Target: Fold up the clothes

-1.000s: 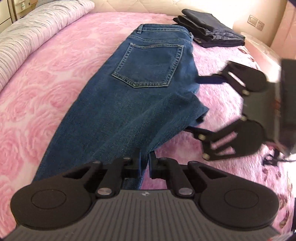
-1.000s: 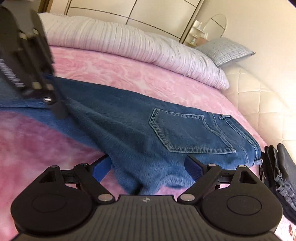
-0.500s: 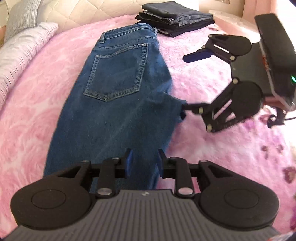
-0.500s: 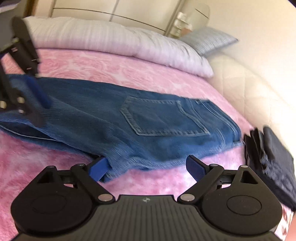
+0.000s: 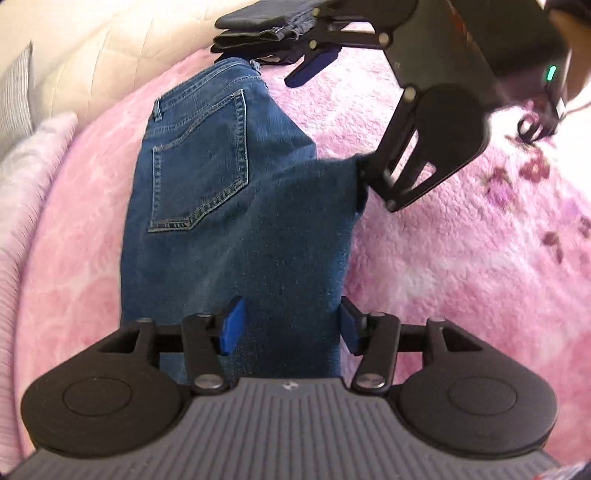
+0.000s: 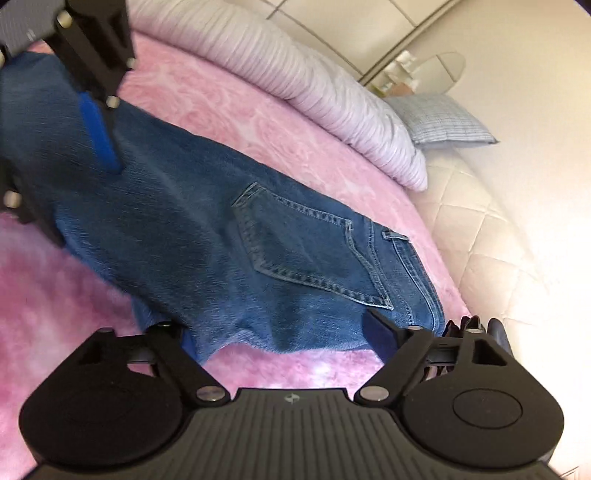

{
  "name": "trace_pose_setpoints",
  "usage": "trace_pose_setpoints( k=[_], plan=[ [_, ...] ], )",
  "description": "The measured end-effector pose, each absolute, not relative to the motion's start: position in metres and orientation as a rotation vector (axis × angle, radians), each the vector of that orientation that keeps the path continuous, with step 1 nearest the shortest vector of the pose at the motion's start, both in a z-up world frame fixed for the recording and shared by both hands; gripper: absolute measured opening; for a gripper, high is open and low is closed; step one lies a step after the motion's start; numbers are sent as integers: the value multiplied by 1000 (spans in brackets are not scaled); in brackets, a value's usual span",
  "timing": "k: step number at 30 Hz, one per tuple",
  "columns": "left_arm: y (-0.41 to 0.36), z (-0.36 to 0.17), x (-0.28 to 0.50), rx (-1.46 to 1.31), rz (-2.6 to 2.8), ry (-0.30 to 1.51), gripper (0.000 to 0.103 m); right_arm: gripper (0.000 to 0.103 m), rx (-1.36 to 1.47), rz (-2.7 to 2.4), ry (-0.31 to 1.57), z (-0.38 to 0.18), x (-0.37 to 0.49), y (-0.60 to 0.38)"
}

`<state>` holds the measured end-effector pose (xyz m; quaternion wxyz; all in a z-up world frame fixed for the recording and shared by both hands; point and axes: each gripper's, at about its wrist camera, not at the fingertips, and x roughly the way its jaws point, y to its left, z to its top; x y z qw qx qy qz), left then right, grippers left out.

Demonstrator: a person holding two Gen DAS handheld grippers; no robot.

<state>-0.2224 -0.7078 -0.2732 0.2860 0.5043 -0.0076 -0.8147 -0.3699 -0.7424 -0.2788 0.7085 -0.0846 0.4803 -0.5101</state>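
A pair of blue jeans [image 5: 207, 177] lies on the pink bed cover, back pocket up, waistband at the far end. Its leg end is folded back over the thigh part. My left gripper [image 5: 290, 325] is open, its blue pads on either side of the folded leg cloth. My right gripper [image 6: 282, 336] is open too, its jaws wide, with the jeans' [image 6: 221, 240] near edge between them. In the left wrist view the right gripper [image 5: 332, 122] stands at the leg's right corner.
The pink rose-patterned bed cover [image 5: 461, 277] spreads all around. A stack of folded dark trousers [image 5: 266, 22] lies beyond the waistband. Striped pillows [image 6: 295, 85] and a checked pillow [image 6: 439, 118] line the far side, by a quilted headboard [image 6: 480, 240].
My left gripper was shut on the leg cloth a second ago and is now open. Both grippers have carried the leg end towards the waistband. The right gripper stayed open.
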Motion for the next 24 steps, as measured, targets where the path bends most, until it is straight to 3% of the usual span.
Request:
trace_pose_setpoints(
  k=[5,7,10,15,22,24],
  plan=[
    [-712,-279,-218,1345,-2170,40,50,71,-201,-1024,1173,-283,-365,-745],
    [-708,-281,-214,1357,-2164,49,50,80,-209,-997,1181,-291,-365,-746],
    [-701,-277,-200,1346,-2147,103,48,82,-195,-973,1170,-294,-367,-748],
    [-685,-253,-147,1227,-2105,300,54,86,-97,-891,1140,-271,-364,-727],
    [-666,-228,7,1010,-1662,554,59,77,25,-648,958,-214,-353,-746],
    [-657,-232,55,993,-1514,601,58,68,2,-550,950,-210,-340,-776]
  ],
)
